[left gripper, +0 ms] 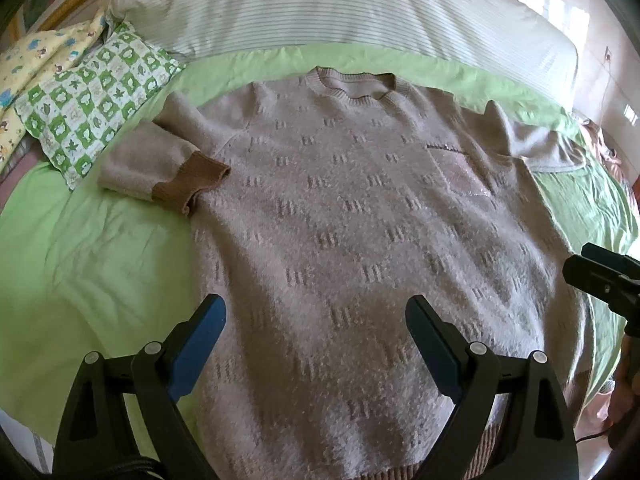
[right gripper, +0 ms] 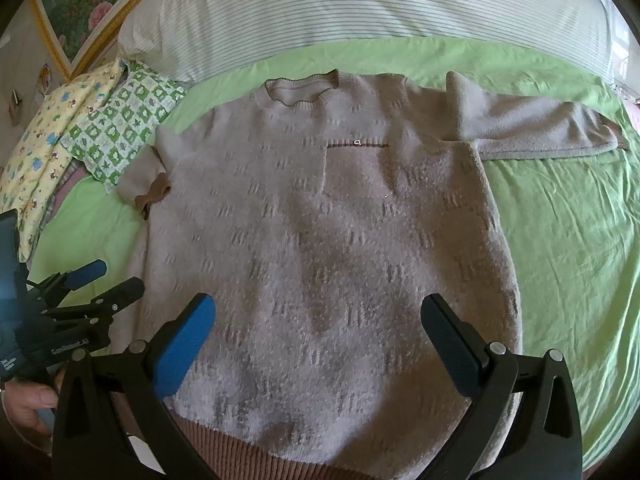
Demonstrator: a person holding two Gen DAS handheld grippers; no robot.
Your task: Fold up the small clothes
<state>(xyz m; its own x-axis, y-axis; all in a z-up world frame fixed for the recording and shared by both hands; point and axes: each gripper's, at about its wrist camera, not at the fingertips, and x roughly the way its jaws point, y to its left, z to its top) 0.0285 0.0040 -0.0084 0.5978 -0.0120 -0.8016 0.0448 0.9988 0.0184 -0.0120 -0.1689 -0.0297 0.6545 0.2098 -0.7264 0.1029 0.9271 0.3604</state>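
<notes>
A beige knit sweater (left gripper: pixel 360 220) lies face up on the green sheet (left gripper: pixel 92 248), collar away from me, brown hem nearest. Its left sleeve (left gripper: pixel 160 168) is folded inward, its brown cuff (left gripper: pixel 192 180) resting at the body's edge. Its right sleeve (right gripper: pixel 532 128) lies stretched out to the right. A chest pocket (right gripper: pixel 356 168) shows in the right wrist view, where the sweater (right gripper: pixel 320 260) fills the middle. My left gripper (left gripper: pixel 316 316) is open and empty above the lower body. My right gripper (right gripper: pixel 318 316) is open and empty above the lower body too.
A striped white duvet (left gripper: pixel 340 8) lies folded across the far side of the bed. A green checked pillow (left gripper: pixel 92 96) and a yellow cartoon pillow (left gripper: pixel 32 68) sit at the far left. The bed's near edge runs just below the sweater's hem.
</notes>
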